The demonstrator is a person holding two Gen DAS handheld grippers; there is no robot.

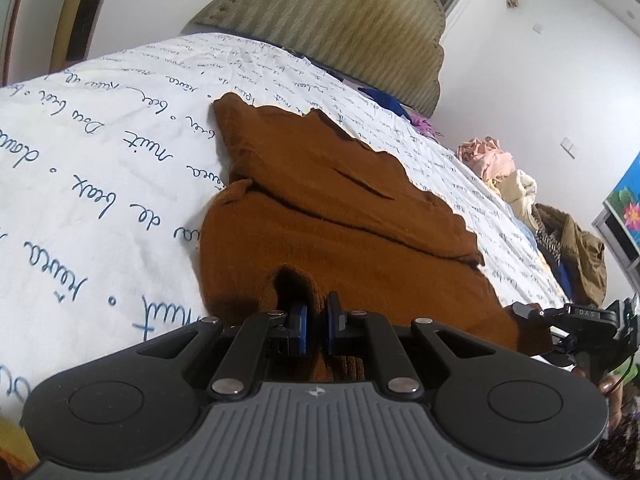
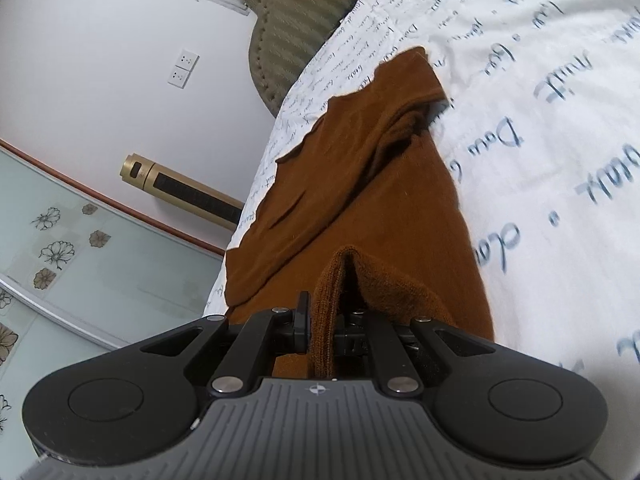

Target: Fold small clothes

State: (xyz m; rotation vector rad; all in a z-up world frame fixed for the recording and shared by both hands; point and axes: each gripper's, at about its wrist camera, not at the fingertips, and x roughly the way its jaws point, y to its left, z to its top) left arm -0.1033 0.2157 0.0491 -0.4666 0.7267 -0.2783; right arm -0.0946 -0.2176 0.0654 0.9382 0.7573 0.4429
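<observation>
A brown knit garment (image 1: pixel 340 208) lies spread on the bed, with a sleeve folded across it and a wavy hem on its far side. My left gripper (image 1: pixel 316 328) is shut on a bunched fold at the garment's near edge. My right gripper (image 2: pixel 324 328) is shut on a raised fold of the same garment (image 2: pixel 360 184), at its other near corner. The right gripper also shows at the right edge of the left wrist view (image 1: pixel 576 316).
The white bedsheet (image 1: pixel 100 152) printed with blue script covers the bed. A padded olive headboard (image 1: pixel 340 24) stands behind. A heap of other clothes (image 1: pixel 504 172) lies at the bed's far right. A gold tower fan (image 2: pixel 180 188) stands by the wall.
</observation>
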